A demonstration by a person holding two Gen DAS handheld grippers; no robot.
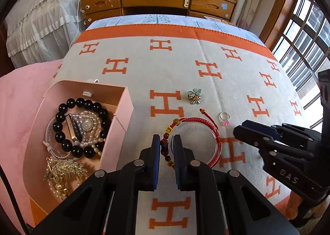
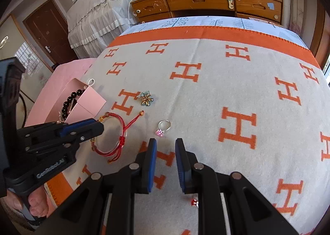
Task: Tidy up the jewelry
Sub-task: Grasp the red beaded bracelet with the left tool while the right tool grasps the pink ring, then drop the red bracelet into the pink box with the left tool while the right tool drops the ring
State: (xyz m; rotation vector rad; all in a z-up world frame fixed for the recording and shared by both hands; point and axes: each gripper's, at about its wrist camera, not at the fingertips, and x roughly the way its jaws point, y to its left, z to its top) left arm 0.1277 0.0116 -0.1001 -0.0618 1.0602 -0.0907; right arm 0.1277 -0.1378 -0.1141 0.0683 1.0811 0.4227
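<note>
A pink jewelry box [image 1: 121, 111] stands open at the left, holding a black bead bracelet [image 1: 61, 123], pearls, a watch and gold pieces. A red cord bracelet with beads [image 1: 198, 120] and a clear bangle [image 1: 214, 148] lie on the blanket. My left gripper [image 1: 166, 142] is nearly closed around the beaded side of that bracelet; it also shows in the right wrist view [image 2: 99, 126]. A silver ring with a pink stone [image 2: 163, 128] lies just ahead of my right gripper [image 2: 166, 142], which is open and empty. A flower brooch [image 1: 193, 96] lies farther back.
The jewelry rests on a grey blanket with orange H letters [image 1: 165, 66] over a bed. A pink cloth [image 1: 24, 90] lies under the box. A small red gem [image 2: 195, 202] lies beneath my right gripper. A wooden dresser [image 1: 156, 0] stands behind the bed.
</note>
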